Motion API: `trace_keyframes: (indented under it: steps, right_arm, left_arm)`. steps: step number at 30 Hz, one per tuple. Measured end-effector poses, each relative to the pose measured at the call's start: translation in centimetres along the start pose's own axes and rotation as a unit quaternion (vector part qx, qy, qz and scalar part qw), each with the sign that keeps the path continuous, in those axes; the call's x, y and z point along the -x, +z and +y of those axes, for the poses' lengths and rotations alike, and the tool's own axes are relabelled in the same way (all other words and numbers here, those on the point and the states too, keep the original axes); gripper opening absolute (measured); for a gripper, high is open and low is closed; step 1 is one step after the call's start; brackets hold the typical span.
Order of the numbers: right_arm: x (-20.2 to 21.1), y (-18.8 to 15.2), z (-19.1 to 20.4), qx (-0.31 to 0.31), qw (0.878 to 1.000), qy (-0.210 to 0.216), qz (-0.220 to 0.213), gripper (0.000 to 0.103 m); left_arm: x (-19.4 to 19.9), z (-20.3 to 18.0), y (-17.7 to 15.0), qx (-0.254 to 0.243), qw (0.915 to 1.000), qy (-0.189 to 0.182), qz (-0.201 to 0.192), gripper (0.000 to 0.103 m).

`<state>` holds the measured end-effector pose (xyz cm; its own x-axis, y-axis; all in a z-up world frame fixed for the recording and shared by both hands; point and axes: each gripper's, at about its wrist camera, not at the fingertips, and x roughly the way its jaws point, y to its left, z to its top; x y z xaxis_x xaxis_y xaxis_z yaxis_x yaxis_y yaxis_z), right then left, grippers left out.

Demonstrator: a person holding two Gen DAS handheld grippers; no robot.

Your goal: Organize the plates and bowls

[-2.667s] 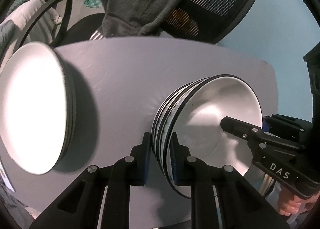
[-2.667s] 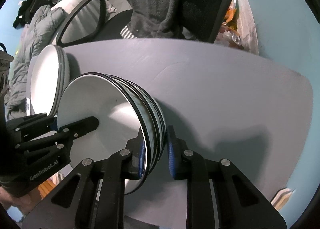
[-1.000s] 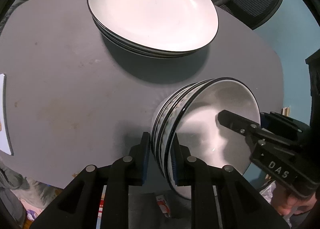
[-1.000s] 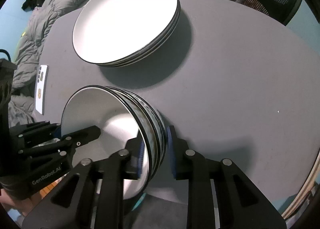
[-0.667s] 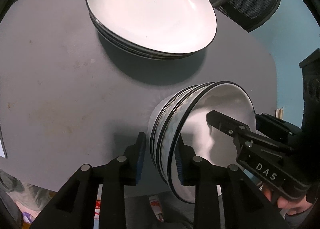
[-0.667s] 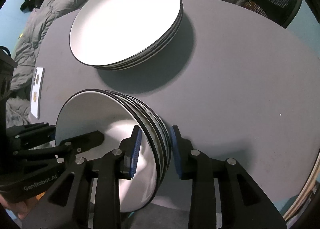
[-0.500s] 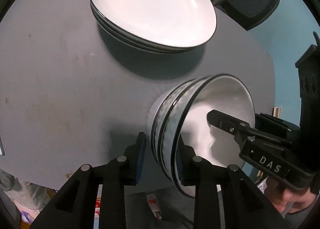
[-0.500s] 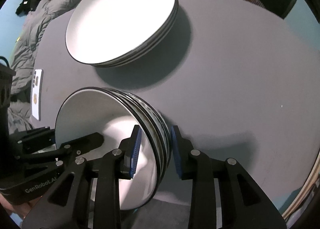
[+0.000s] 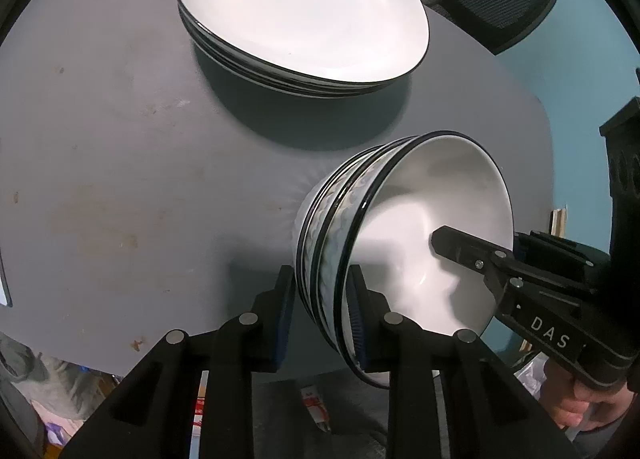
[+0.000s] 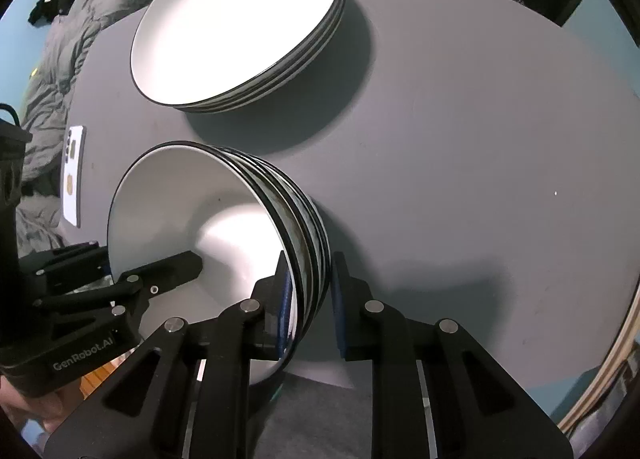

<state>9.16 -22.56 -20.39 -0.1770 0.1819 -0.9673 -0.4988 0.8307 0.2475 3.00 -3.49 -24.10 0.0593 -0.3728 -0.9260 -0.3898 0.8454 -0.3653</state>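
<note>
the left gripper (image 9: 320,299) and right gripper (image 10: 308,295) stand a little open around the rims of the bowl stack (image 9: 400,227), lower centre; plate stack (image 9: 300,11) above.

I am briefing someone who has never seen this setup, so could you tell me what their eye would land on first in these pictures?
First, the nested stack of white, black-rimmed bowls at the near edge of the round grey table, straddled on opposite rims by the left gripper and right gripper. Behind it sits a stack of wide white plates with black rims. A white phone lies near the table's edge.
</note>
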Motion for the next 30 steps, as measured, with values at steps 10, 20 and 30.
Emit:
trace_keyframes:
  steps: [10, 20, 30]
  right_arm:
    - [0.2, 0.6, 0.8, 0.015, 1.000, 0.006, 0.002, 0.017]
    - [2.1, 1.9, 3.1, 0.036, 0.999, 0.013, 0.005, 0.017]
    - [4.7, 5.7, 4.7, 0.061, 0.998, 0.013, -0.018, 0.017]
  left_arm:
    - [0.6, -0.2, -0.2, 0.007, 0.9998, 0.020, 0.005, 0.022]
    - [4.4, -0.3, 0.8, 0.017, 0.9992, 0.031, -0.018, 0.021]
    - [7.3, -0.7, 4.7, 0.026, 0.9977, 0.037, -0.051, 0.021]
